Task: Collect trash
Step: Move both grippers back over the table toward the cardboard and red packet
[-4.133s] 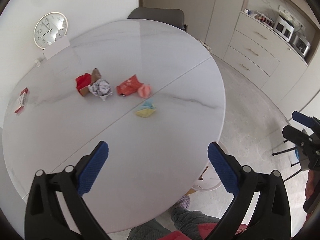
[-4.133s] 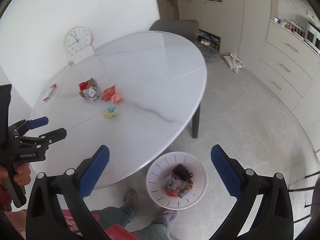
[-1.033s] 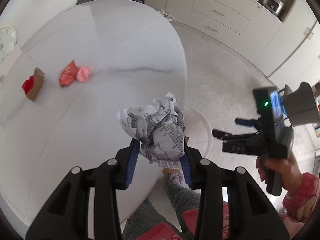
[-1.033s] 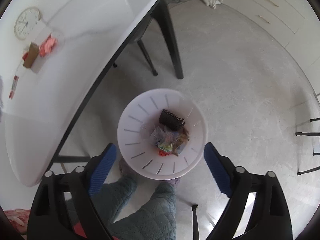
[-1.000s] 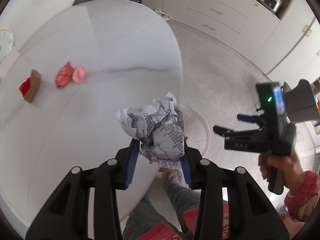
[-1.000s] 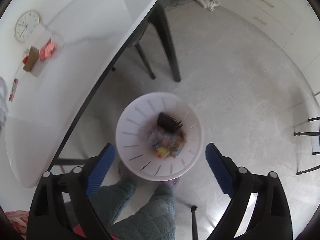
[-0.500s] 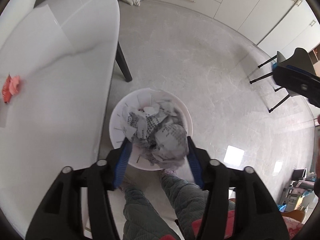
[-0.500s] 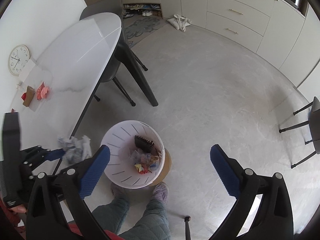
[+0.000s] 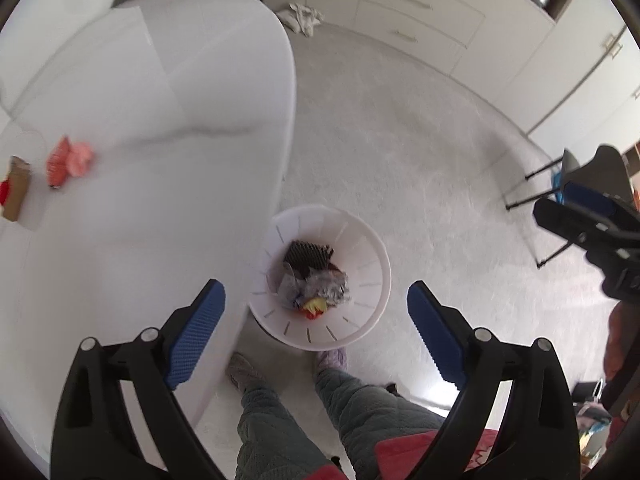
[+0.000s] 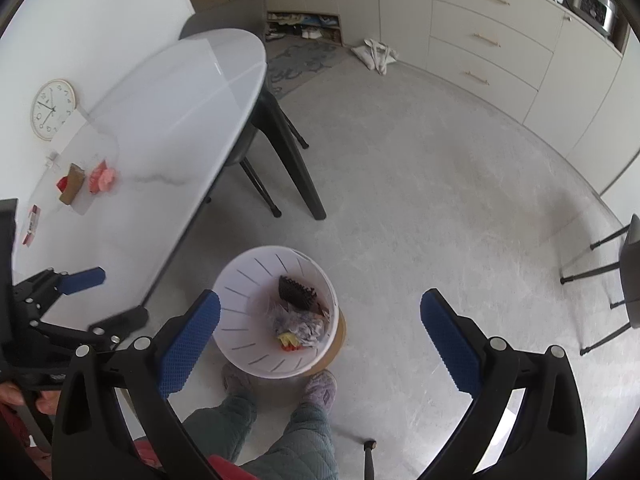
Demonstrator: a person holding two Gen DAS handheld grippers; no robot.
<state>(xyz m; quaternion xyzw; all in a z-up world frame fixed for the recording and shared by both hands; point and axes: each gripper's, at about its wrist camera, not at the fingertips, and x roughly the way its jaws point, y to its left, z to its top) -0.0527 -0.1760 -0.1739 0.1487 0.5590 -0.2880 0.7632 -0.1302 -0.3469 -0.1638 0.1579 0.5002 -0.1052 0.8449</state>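
Trash lies at the far left of both views, on the white marble tabletop (image 9: 120, 128): a brown cardboard piece with a red scrap (image 9: 14, 194) at the outside, then an orange-red wrapper (image 9: 56, 162) touching a pink crumpled wad (image 9: 80, 156) on its right. In the right wrist view the same cluster (image 10: 86, 178) sits below a round wall clock (image 10: 52, 109), with a small red-and-white packet (image 10: 31, 224) nearer the tabletop's near edge.

Right of the tabletop's edge, on the grey floor, stands the white slotted wastebasket (image 9: 360, 240). It holds a crumpled printed newspaper ball (image 9: 324, 286), a black ridged piece (image 9: 308, 254) behind that, and yellow and red scraps (image 9: 314, 306) in front. Two slippered feet (image 10: 280, 386) stand just beside the basket's near rim.

The left tool (image 9: 316, 318) hangs directly above the wastebasket with its blue-padded jaws spread wide and nothing between them. The right tool (image 10: 320, 330) is over the floor with the basket's right part between its tips, also spread wide and empty-handed.

Farther right of the basket are cream drawer fronts (image 10: 484, 44) along the wall and a dark chair (image 10: 628, 276) at the frame's edge.
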